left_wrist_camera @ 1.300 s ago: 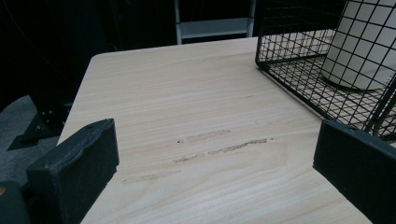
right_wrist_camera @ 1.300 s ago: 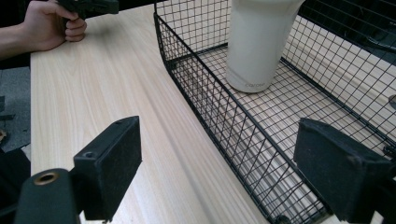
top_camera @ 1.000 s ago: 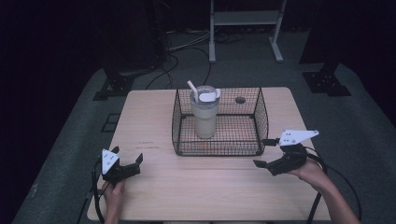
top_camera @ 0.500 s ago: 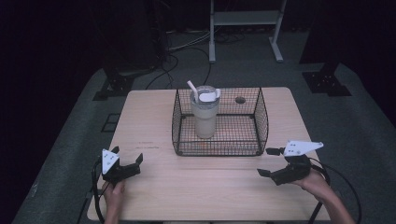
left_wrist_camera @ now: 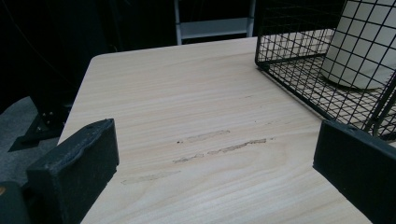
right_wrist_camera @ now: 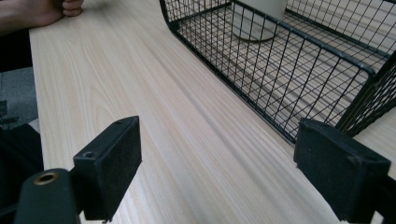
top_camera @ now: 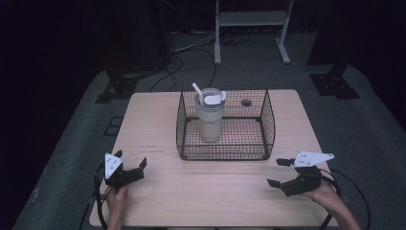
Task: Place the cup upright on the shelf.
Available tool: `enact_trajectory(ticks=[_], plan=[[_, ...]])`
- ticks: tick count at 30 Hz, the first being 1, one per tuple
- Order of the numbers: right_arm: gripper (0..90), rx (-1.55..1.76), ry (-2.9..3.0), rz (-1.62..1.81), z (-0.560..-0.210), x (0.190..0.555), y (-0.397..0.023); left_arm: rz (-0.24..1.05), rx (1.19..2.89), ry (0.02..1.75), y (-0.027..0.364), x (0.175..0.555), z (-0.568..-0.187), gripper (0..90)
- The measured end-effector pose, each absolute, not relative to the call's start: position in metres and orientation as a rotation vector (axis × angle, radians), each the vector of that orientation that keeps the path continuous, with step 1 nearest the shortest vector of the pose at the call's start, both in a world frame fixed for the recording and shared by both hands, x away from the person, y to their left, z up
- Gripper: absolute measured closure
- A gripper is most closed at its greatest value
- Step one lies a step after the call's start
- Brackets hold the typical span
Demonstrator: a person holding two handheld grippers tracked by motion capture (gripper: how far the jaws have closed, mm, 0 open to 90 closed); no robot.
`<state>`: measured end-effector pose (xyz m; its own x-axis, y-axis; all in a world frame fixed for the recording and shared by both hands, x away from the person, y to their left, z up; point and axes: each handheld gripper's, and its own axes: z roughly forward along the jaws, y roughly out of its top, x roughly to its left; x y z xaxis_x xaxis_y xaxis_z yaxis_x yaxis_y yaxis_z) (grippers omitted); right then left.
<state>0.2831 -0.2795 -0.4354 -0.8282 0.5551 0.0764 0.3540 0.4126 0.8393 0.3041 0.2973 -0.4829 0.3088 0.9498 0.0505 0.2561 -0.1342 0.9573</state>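
Desk: one light wooden desk (top_camera: 158,120), with faint scuff streaks (left_wrist_camera: 219,147) on the wood in front of the left jaws.
Basket: one black wire basket (top_camera: 268,122), standing at the middle of the far half of the desk, open at the top.
Cup: one pale cup (top_camera: 210,120), upright inside the basket, toward its left side and apart from the wire walls; it carries one lid with a white flap and one white straw (top_camera: 196,89) that leans to the left.
Hole: one round hole (top_camera: 246,102) in the desk top, seen through the far right of the basket.
Hand-held grippers: two, one in each of the person's hands.
Left hand-held gripper (top_camera: 130,164): near the front left corner of the desk, well apart from the basket; jaws spread wide with nothing between them but bare wood; in its own view the basket's near corner and the cup's lower part show at upper right.
Right hand-held gripper (top_camera: 279,172): near the front right of the desk, just in front of the basket's right near corner but not touching it; jaws wide apart and empty; in its own view the basket's front edge runs across between the jaws farther off.
Hands: two, the left hand (top_camera: 116,197) and the right hand (top_camera: 321,191), each coming in from the bottom edge.
Grey plates: two, one on top of each hand-held gripper.
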Motion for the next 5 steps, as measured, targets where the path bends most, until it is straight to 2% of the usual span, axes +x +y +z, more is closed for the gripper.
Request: enact_trajectory(ticks=[5], plan=[[14.4,0.817,2.448,1.387,-0.4388,0.2809,-0.2802,0.903,1.609,1.122,0.297,0.3042,-0.4829,0.0]])
